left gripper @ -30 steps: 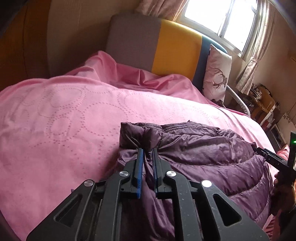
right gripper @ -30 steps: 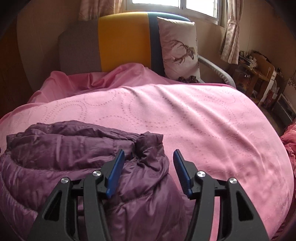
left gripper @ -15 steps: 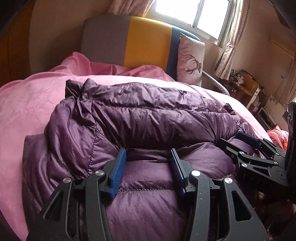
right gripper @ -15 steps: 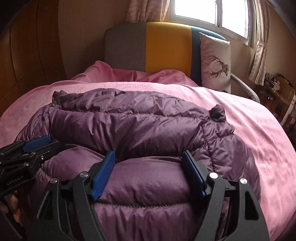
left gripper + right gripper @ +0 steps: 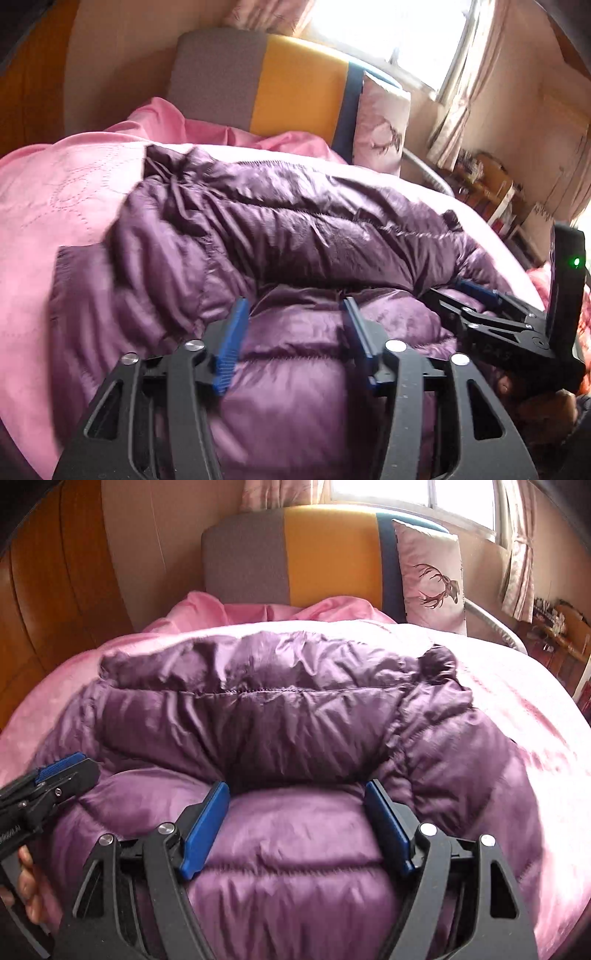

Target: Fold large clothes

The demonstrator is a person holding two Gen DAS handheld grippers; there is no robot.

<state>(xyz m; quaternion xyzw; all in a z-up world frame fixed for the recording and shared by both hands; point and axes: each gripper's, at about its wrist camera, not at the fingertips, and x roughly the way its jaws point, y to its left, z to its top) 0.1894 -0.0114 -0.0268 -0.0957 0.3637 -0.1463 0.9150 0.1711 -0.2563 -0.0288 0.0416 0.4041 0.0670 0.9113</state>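
A purple quilted down jacket (image 5: 295,229) lies folded over itself on the pink bedspread (image 5: 55,192). Its upper layer makes a thick roll across the middle (image 5: 277,720). My left gripper (image 5: 295,310) hovers at the near part of the jacket with its jaws opening. The puffed lower panel bulges between the blue pads (image 5: 231,347) without being pinched. My right gripper (image 5: 297,794) stands beside it, its jaws also opening, over the same panel with nothing gripped. Each gripper shows in the other's view: the right gripper (image 5: 480,295) and the left gripper (image 5: 62,766).
A grey, yellow and blue headboard (image 5: 314,554) stands behind the bed, with a deer-print pillow (image 5: 432,579) leaning on it. A wooden wardrobe (image 5: 55,609) is on the left. A bright window (image 5: 399,33), curtains and cluttered shelves (image 5: 491,192) are on the right.
A second ago the left gripper pinched the jacket's far corner and the right one straddled the other corner. Both have let go, drawn back toward the near edge and widened.
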